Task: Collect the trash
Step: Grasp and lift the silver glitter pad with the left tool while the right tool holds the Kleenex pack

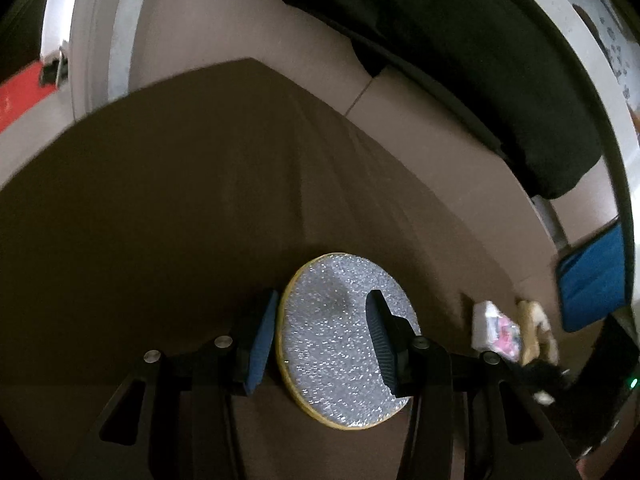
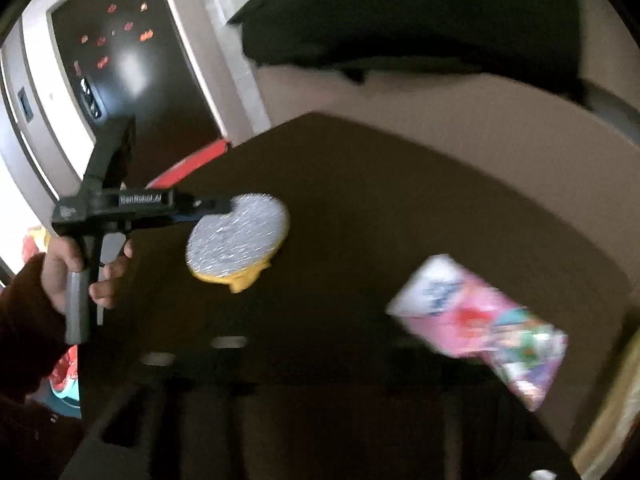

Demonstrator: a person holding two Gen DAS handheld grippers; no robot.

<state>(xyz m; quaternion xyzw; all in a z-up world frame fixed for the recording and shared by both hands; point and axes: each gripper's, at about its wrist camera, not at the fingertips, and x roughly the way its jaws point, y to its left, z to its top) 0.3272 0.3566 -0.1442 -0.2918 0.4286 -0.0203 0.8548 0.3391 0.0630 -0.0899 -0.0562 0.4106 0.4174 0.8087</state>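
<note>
A round silver glittery disc with a yellow rim (image 1: pixel 340 344) sits between the fingers of my left gripper (image 1: pixel 320 344), which is shut on it and holds it above the dark brown table (image 1: pixel 160 200). The disc (image 2: pixel 240 236) and the left gripper (image 2: pixel 212 208) also show in the right wrist view, held out over the table (image 2: pixel 400 200). A pink and white wrapper (image 2: pixel 480 332) lies on the table at the right; it also shows in the left wrist view (image 1: pixel 496 328). My right gripper's fingers are dark and blurred at the bottom of its view; its state is unclear.
A black cushioned seat (image 1: pixel 480 60) stands beyond the table on a beige floor (image 1: pixel 240 32). A blue object (image 1: pixel 592 280) and a tan item (image 1: pixel 536 328) sit at the right. A dark door with red stickers (image 2: pixel 120 60) is at the far left.
</note>
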